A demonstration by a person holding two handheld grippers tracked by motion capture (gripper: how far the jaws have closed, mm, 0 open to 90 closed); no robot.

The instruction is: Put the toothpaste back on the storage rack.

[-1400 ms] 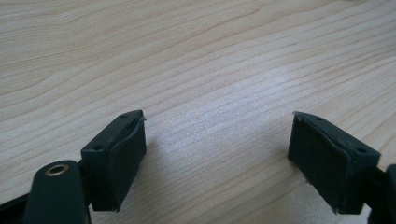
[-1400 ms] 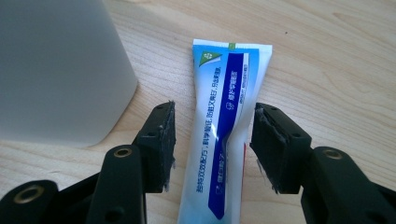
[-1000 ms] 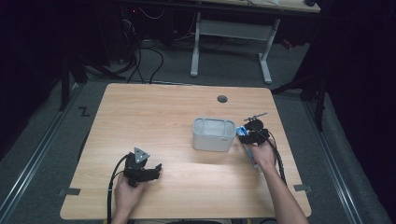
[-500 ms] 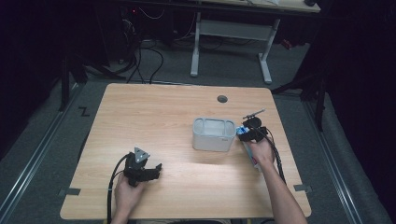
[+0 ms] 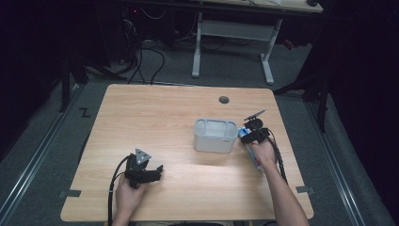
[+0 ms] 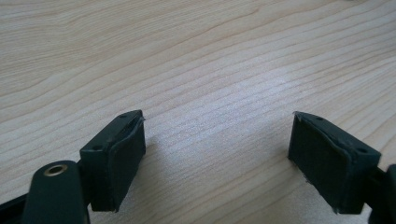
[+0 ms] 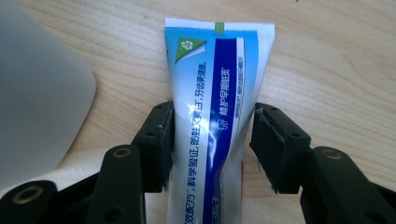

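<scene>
Nearest to me, the left gripper rests low on the wooden surface, close to the person's edge, its jaws spread wide with nothing but bare wood grain between them. It looks parked, out of the work for now.

Farther across on the right side, the right gripper has its jaws at either side of a blue-and-white toothpaste tube. The left jaw presses against the tube's edge; the right one sits just at the other edge, so I'd call it a light clamp on the tube rather than a hard squeeze. The tube's flat crimped end points away from the hand.

Just beside it, to its left, stands the grey bin, open at the top. My guess is that the tube is being carried to that bin; the next move calls for lifting it clear of the rim, swinging over the opening, then letting go.
</scene>
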